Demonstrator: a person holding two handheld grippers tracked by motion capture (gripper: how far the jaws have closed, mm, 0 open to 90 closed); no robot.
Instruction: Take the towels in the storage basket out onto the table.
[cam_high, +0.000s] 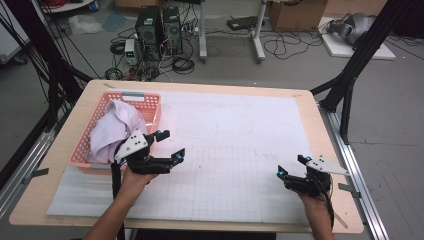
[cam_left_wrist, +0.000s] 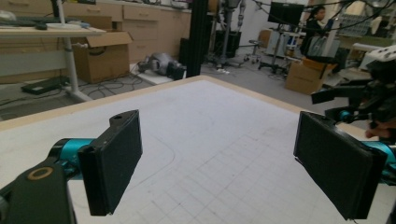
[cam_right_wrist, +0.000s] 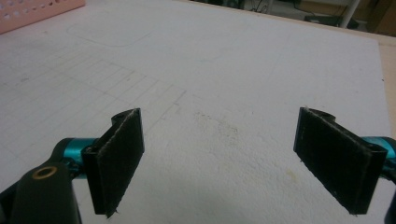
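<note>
A pink plastic basket (cam_high: 150, 98) stands at the table's left with a pale lilac cloth (cam_high: 114, 129) heaped in it and spilling over its near side. My left gripper (cam_high: 170, 146) hovers just right of the basket's near corner, open, with nothing between its black pads (cam_left_wrist: 114, 161). At the right side of the white gridded mat (cam_high: 225, 150), close to the front edge, my right gripper (cam_high: 292, 165) is also open and empty, its pads (cam_right_wrist: 119, 158) wide apart over bare mat. In the left gripper view the right gripper (cam_left_wrist: 359, 105) shows farther off.
The mat covers most of the wooden table (cam_high: 70, 125). A corner of the pink basket (cam_right_wrist: 37, 11) appears at the top left of the right gripper view. Black frame posts (cam_high: 350, 75), computers (cam_high: 160, 27), cables and cardboard boxes (cam_high: 297, 14) stand on the floor beyond.
</note>
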